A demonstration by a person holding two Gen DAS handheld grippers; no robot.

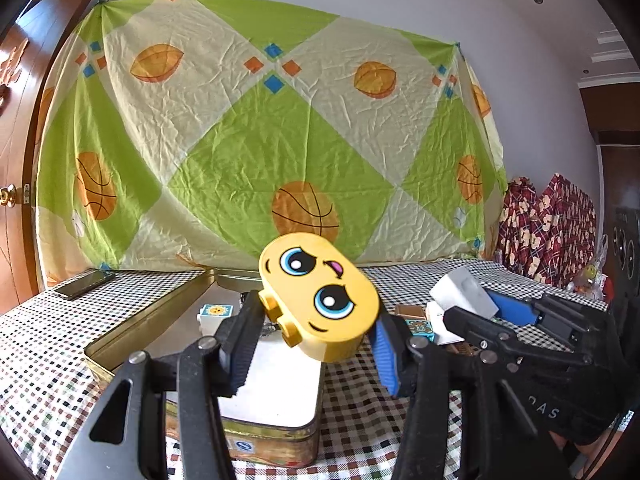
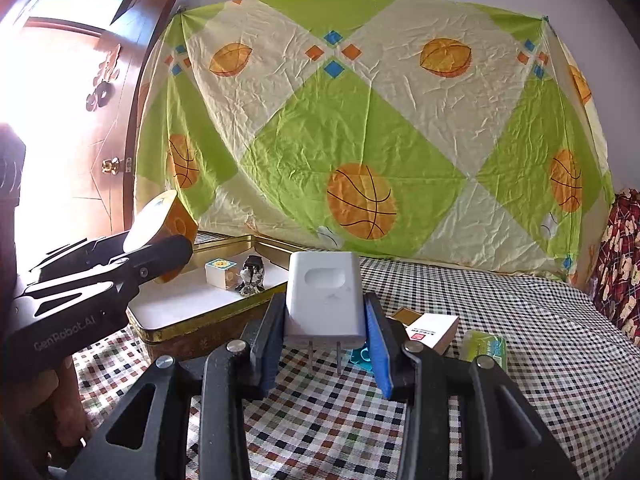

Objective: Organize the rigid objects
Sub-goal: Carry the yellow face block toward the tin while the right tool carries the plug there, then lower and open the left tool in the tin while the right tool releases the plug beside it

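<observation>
1. Your left claw point(image 1: 316, 336) is clamped on a yellow face block point(image 1: 320, 296), which tilts in the air with its cartoon eyes toward the camera and its studs against the black finger
2. Your right claw point(image 2: 325, 340) is clamped on a white plug adapter point(image 2: 324, 296), held upright off the cloth with its two metal prongs pointing down
3. Below your left claw sits an open gold tin point(image 1: 132, 340) with a pale floor; the yellow face block hangs above its near right corner
4. Inside the tin, toward the back, a small white sun cube point(image 2: 221, 273) stands just beside a small black-and-white object point(image 2: 251, 278) too blurred to name
5. On the checked surface point(image 2: 500, 320) to the right of the tin lie a white box with a red mark point(image 2: 434, 330), a brown flat piece point(image 2: 405, 315) touching it, a green packet point(image 2: 486, 350) and a teal item point(image 2: 360, 358) partly hidden behind your right claw
6. From the left wrist view a dark phone point(image 1: 84, 284) lies at the far left of the surface, well apart from the tin
7. A green and cream basketball sheet point(image 2: 360, 128) hangs behind everything, with a wooden door point(image 2: 80, 120) to its left
</observation>
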